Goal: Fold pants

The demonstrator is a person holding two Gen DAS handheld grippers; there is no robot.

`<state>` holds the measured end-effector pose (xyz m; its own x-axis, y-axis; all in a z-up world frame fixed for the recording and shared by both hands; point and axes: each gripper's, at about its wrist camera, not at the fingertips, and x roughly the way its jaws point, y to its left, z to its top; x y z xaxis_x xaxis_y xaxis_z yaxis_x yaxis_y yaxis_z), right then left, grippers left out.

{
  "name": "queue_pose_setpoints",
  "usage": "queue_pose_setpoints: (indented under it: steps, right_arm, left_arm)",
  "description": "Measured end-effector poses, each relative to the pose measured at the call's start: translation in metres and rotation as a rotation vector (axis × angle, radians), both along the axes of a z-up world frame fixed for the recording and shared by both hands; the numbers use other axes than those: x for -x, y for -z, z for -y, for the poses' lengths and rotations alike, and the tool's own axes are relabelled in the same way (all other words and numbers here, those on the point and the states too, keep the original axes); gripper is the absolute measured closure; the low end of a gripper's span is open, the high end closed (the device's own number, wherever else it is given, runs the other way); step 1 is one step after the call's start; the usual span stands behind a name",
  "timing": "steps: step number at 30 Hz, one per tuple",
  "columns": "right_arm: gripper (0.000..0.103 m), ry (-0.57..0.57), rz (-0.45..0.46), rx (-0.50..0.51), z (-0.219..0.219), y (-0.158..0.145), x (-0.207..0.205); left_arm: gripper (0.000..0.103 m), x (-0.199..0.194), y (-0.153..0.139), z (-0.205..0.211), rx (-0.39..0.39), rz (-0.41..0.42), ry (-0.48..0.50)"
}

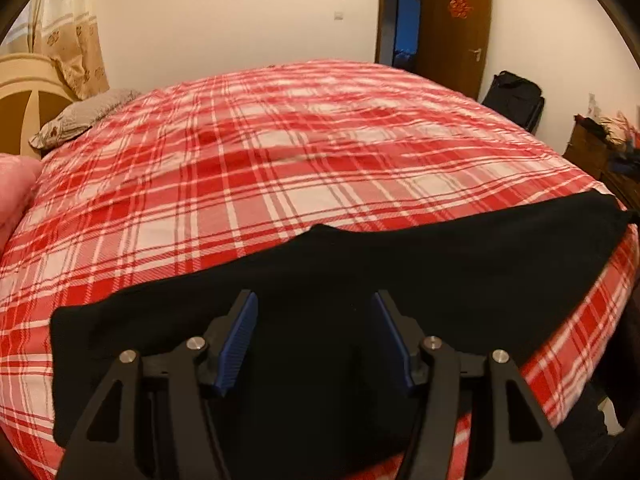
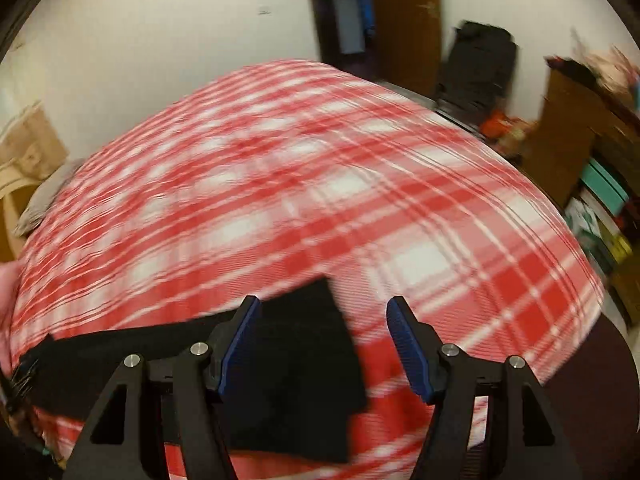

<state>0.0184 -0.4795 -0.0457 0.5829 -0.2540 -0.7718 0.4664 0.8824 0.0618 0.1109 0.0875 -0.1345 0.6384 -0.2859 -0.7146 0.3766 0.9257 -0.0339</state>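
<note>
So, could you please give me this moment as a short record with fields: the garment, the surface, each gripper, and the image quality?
garment: black fabric pants, lying spread flat along the near edge of the bed
surface: red and white plaid bed cover
left gripper: open, above the pants, nothing between the jaws
right gripper: open, over one end of the pants, not clamping
other: grey pillow at the far left of the bed; brown wooden door behind
image quality: right wrist view is motion-blurred

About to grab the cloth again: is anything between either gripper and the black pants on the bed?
Nothing visible. The open left gripper is over the black pants; the open right gripper over their end, on the plaid bedspread.
</note>
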Motion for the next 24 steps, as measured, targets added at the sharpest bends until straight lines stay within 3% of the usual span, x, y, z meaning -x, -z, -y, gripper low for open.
queue_pose_setpoints:
  steps: [2, 4, 7, 8, 11, 18, 24]
  right_arm:
    - [0.037, 0.003, -0.009, -0.040, 0.010, 0.010, 0.000]
    - [0.045, -0.002, -0.010, -0.086, 0.018, 0.022, -0.003]
    - [0.071, -0.017, -0.033, -0.128, 0.018, 0.038, -0.013]
    - [0.090, -0.027, -0.033, -0.135, 0.015, 0.041, -0.014]
    - [0.100, -0.048, -0.009, -0.084, 0.007, 0.033, -0.015]
    - [0.101, -0.083, 0.080, 0.027, -0.005, -0.003, -0.031]
    - [0.100, -0.080, -0.026, 0.036, 0.009, 0.034, -0.055]
  left_arm:
    - [0.041, -0.005, 0.004, 0.001, -0.003, -0.010, -0.020]
    - [0.040, -0.010, 0.006, 0.001, -0.010, -0.016, -0.037]
    - [0.035, -0.011, 0.009, 0.002, -0.019, -0.024, -0.051]
    - [0.035, -0.010, 0.010, 0.002, -0.030, -0.026, -0.054]
    - [0.035, -0.012, 0.012, 0.001, -0.045, -0.036, -0.062]
    - [0.035, -0.014, 0.016, -0.006, -0.058, -0.050, -0.088]
    - [0.035, -0.013, 0.019, -0.002, -0.061, -0.057, -0.084]
